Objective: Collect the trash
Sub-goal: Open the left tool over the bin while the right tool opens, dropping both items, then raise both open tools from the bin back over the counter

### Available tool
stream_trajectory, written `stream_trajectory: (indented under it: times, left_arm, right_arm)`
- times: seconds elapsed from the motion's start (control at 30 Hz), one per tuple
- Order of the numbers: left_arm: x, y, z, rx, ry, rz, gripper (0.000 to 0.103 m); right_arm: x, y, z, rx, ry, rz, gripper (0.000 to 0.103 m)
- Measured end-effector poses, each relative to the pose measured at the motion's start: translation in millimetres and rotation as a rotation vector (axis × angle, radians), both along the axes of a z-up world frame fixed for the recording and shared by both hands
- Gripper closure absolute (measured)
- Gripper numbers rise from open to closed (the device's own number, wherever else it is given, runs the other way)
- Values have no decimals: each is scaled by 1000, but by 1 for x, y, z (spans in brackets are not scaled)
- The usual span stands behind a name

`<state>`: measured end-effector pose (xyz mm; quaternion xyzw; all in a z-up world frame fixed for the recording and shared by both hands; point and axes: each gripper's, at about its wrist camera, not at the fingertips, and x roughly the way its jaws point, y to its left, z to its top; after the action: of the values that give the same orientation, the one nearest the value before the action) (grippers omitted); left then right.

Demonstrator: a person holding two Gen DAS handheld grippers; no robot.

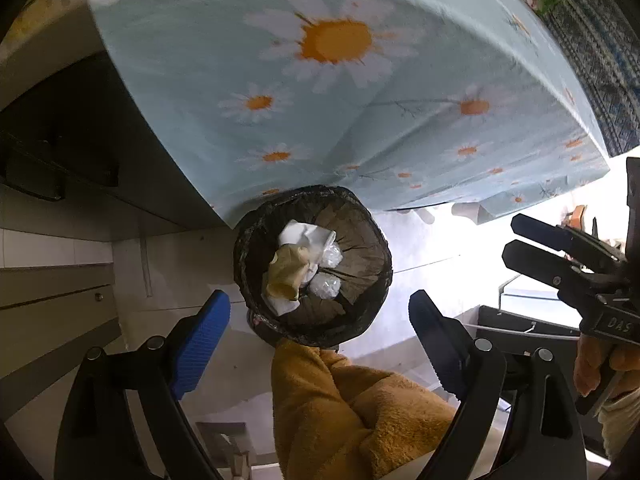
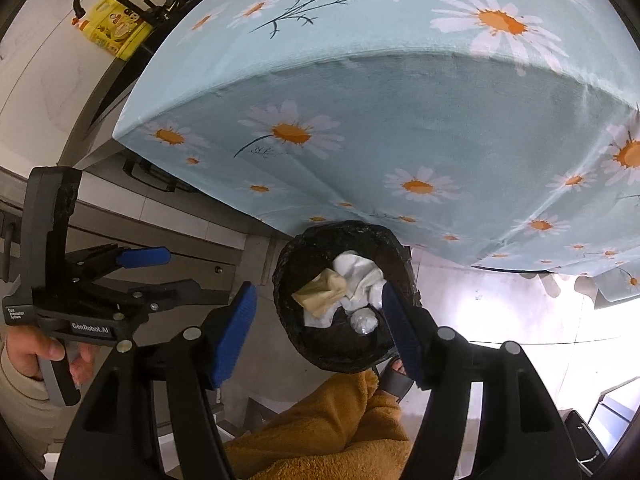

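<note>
A round bin with a black liner point(image 1: 362, 246) point(image 2: 298, 276) stands on the floor at the edge of the table. In it lie crumpled white paper point(image 1: 308, 236) point(image 2: 360, 272), a tan paper wad point(image 1: 288, 268) point(image 2: 320, 290) and clear plastic wads point(image 1: 326, 286) point(image 2: 362, 320). My left gripper point(image 1: 320, 340) point(image 2: 176, 272) hovers over the bin, open, with nothing between its blue pads. My right gripper point(image 2: 318, 334) point(image 1: 514, 236) hangs above the bin too. It is open and holds nothing, and its right pad covers part of the bin's rim.
A table draped in a light blue daisy cloth point(image 1: 320, 100) point(image 2: 400, 120) overhangs the bin. A person's leg in mustard fleece point(image 1: 340, 412) point(image 2: 320, 440) and a sandalled foot point(image 2: 396, 372) are just below the bin. Grey cabinet drawers point(image 1: 48, 292) stand at left. A yellow oil bottle point(image 2: 116, 28) sits on the counter.
</note>
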<state>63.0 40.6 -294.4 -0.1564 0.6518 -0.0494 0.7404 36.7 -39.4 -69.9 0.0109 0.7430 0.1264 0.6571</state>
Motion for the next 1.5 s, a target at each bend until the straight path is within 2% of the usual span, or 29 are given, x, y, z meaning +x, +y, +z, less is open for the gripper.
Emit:
stream_trajectory:
  times: [0.3,0.63,1.13,1.5]
  left_arm:
    - [0,7,31,24,-41,10,15]
    - [-5,0,80,54,-125,11,15]
    - [10,7,151,64,-293,-1,15]
    - [30,23,186,57,-403,-51,15]
  right_arm:
    - [8,3,19,3,-32,-7,38]
    - [14,-1,60,25,-108,-5,38]
    - [40,4,120,16,-279,-13,36]
    - [62,22,149,-27,-396,-24,31]
